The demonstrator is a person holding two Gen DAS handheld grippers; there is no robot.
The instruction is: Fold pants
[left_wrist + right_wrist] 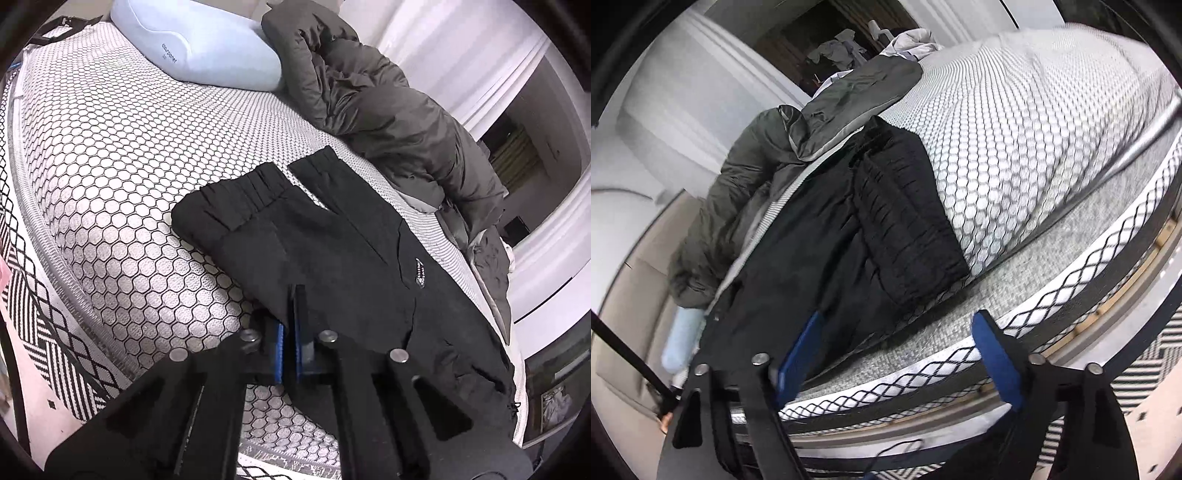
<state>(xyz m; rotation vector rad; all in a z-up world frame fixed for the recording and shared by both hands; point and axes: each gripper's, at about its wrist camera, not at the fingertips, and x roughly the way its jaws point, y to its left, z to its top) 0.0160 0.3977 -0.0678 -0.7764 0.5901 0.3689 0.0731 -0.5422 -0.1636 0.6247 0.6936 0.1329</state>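
Black pants [332, 251] lie folded lengthwise on the honeycomb-patterned mattress [129, 166], elastic waistband toward the pillow and a small logo facing up. My left gripper [290, 317] is shut on the pants' near edge, a strip of black cloth pinched between its blue pads. In the right wrist view the pants [820, 240] run along the mattress's [1034, 129] near edge. My right gripper [899, 319] stands open at that edge. Its left finger [801, 347] is over the black cloth and its right finger [993, 350] is over the mattress side. Neither pad presses on anything.
A pale blue pillow [199, 48] lies at the head of the bed. A dark grey quilt [388, 110] is bunched along the far side, also the quilt [738, 184] in the right view. A black-and-white patterned rug [33, 295] covers the floor beside the bed.
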